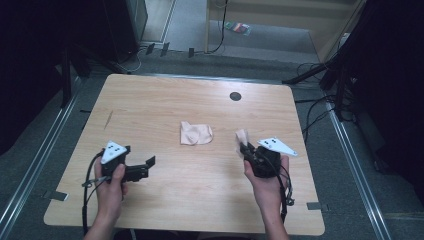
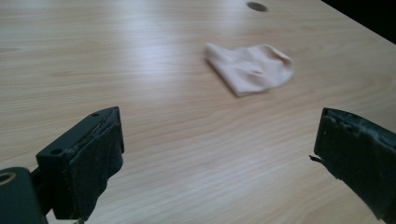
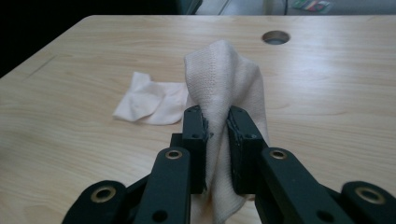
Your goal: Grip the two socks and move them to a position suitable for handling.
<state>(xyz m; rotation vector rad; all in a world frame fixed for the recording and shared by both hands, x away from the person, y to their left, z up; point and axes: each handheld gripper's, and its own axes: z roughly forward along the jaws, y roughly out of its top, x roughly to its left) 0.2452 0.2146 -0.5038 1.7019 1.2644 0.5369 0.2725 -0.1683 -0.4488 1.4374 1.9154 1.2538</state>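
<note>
On the pale wooden table [image 1: 165, 100], the right gripper [image 1: 244, 150] sits at about four o'clock from the tabletop's middle, held in the person's right hand [image 1: 265, 182]. Its jaws are drawn in narrow and pinch a cream-coloured cloth [image 3: 226, 88] — in the right gripper view the fabric rises in a soft hump above the two black pads and hangs down between them, clamped on both sides. In the high view, a pale tuft of that cloth pokes out at the gripper's eleven o'clock.

A second cloth [image 1: 196, 133], the same cream colour, lies loosely folded and flat near the table's middle, well apart from both grippers. From the held cloth it lies at about nine o'clock in both the high view and the right gripper view.

The left gripper [image 1: 150, 162] is at about eight o'clock from the table's middle, held in the left hand [image 1: 111, 182], its jaws pointing towards three o'clock. They stand wide apart with nothing between them — the left gripper view shows bare wood in the gap and the flat cloth ahead at about one o'clock.

A dark round hole [image 1: 235, 96] sits in the tabletop towards the far edge, at about one o'clock from the flat cloth.
</note>
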